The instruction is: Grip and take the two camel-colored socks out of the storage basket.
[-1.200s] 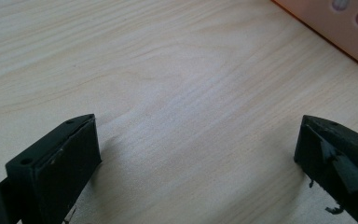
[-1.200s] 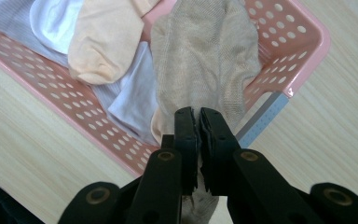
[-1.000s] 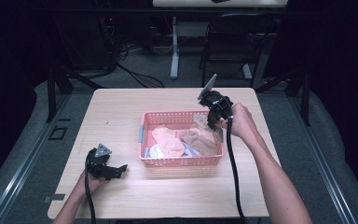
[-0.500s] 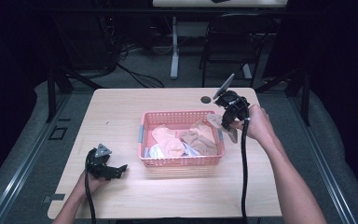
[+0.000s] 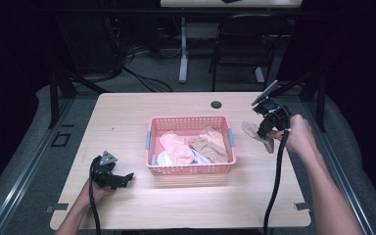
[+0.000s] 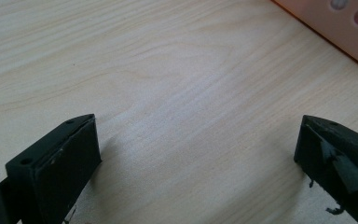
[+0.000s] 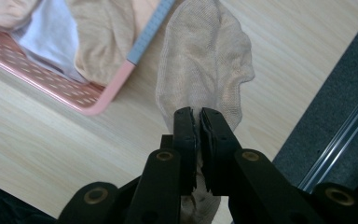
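Holding a beige sock (image 5: 252, 131) right of the pink basket (image 5: 190, 169), your right gripper (image 5: 265, 128) hangs over the table (image 5: 127, 112). Left gripper (image 6: 196, 154) view: jaws wide apart, bare wood between. Right gripper view: jaws clamped on the sock.

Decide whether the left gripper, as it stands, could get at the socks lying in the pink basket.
Probably yes: the left gripper rests open on the table beside the open-topped basket, nothing lying between.

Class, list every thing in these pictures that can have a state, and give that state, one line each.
Right tool: shut on the beige sock.
Beige sock: held, outside the basket, over the table.
Left tool: open, holding nothing.
Pink basket: upright, holding several socks.
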Available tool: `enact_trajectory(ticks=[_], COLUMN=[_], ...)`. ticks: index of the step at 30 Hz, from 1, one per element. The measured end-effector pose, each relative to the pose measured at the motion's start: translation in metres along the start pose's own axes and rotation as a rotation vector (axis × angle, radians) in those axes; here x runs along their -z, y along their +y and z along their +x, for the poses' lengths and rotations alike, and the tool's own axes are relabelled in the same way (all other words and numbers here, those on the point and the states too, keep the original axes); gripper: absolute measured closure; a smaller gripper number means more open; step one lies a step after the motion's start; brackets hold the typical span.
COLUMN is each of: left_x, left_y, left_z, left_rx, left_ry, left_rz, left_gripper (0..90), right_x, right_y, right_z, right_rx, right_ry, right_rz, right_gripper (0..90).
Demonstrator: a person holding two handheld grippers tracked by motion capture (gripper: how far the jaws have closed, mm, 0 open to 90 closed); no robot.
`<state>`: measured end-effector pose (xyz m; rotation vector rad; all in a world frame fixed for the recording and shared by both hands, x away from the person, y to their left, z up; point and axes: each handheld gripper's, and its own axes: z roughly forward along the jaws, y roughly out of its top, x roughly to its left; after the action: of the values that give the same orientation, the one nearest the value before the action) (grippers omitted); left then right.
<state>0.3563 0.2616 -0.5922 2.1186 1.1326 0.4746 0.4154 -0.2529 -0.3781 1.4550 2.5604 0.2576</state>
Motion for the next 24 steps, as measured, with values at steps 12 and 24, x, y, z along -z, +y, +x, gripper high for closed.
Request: enact_trajectory(ticks=[12, 24], left_x=[0.0, 0.0], left_y=[0.0, 0.0], left_z=[0.0, 0.0], left_rx=[0.0, 0.0], left_ry=[0.0, 0.0], left_rz=[0.0, 0.0], left_gripper=[0.0, 0.0], right_x=[-0.006, -0.037], right_y=[-0.022, -0.032], right_z=[-0.026, -0.043], right_rx=[-0.083, -0.138], right_ry=[-0.004, 0.021], right_rz=[0.005, 0.01], right_gripper=[84.7, 84.7])
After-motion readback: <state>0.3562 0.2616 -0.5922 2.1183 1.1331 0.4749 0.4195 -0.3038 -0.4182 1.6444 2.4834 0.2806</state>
